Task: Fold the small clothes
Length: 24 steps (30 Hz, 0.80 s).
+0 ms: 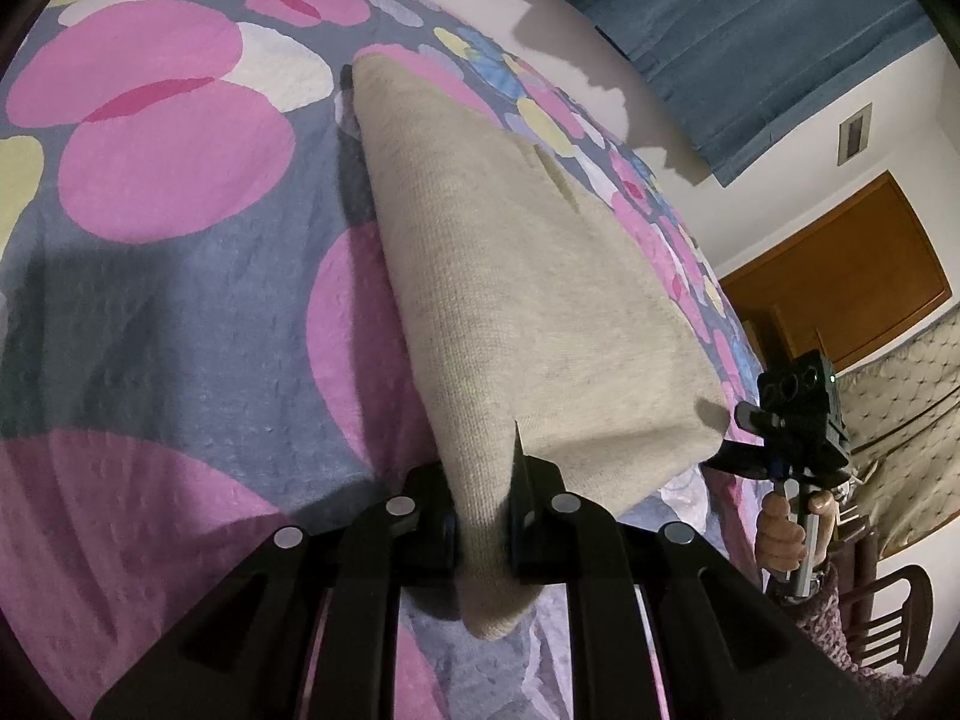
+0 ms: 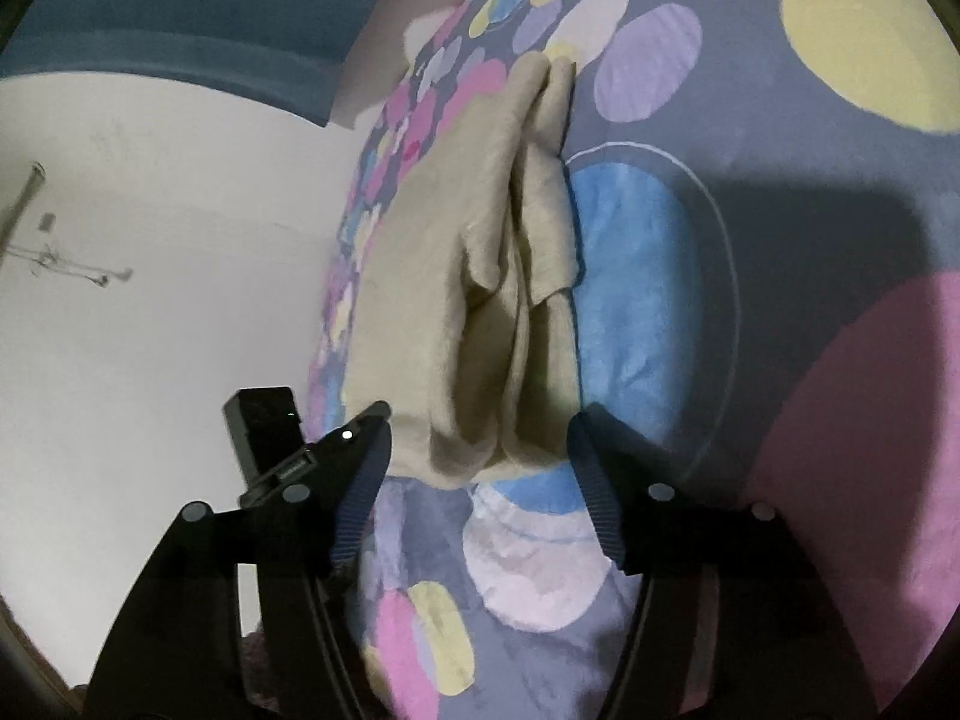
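A beige knitted garment [image 1: 510, 276] lies folded lengthwise on a bedspread [image 1: 180, 300] with pink, yellow and blue circles. My left gripper [image 1: 480, 480] is shut on its near corner, which hangs out below the fingers. At the opposite near corner my right gripper [image 1: 729, 438] sits in a person's hand. In the right wrist view the garment [image 2: 456, 300] shows several stacked layers, and its near end sits between the fingers of the right gripper [image 2: 480, 420]. That gripper is open, and its blue pads [image 2: 600, 492] stand clear of the cloth.
The bedspread [image 2: 780, 240] runs wide around the garment. A blue curtain [image 1: 750, 30] hangs beyond the bed. A wooden door [image 1: 840, 276] and a dark chair [image 1: 888, 612] stand off the bed's right edge. A white wall [image 2: 150, 300] lies past that edge.
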### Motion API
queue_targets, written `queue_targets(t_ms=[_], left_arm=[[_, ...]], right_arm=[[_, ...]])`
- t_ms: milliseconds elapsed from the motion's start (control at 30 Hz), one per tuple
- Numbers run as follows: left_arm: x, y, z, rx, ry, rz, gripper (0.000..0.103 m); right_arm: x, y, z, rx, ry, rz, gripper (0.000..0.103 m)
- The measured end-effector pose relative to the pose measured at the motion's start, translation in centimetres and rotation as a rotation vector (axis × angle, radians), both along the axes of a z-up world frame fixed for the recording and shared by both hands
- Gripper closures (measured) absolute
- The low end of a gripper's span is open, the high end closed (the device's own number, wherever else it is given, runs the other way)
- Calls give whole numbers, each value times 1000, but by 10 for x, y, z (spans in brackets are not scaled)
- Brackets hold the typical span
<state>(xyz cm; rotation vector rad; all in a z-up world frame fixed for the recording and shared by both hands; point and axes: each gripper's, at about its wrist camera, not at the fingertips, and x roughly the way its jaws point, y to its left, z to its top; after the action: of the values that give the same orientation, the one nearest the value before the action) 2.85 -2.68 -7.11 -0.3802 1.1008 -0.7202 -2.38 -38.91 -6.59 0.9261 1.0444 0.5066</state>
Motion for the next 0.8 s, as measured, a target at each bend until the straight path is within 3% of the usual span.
queue_targets(t_ms=[133, 233, 500, 800], left_arm=[[0, 0, 0, 0, 0, 0, 90], [0, 0, 0, -3, 3, 0, 90], [0, 1, -1, -10, 7, 2, 90], [3, 1, -3, -12, 10, -1, 89]], right_arm=[[12, -6, 5, -104, 44, -57, 39], [27, 3, 0, -51, 60, 23, 32], [37, 21, 0, 34, 79, 144, 32], [22, 12, -9, 41, 78, 104, 58]])
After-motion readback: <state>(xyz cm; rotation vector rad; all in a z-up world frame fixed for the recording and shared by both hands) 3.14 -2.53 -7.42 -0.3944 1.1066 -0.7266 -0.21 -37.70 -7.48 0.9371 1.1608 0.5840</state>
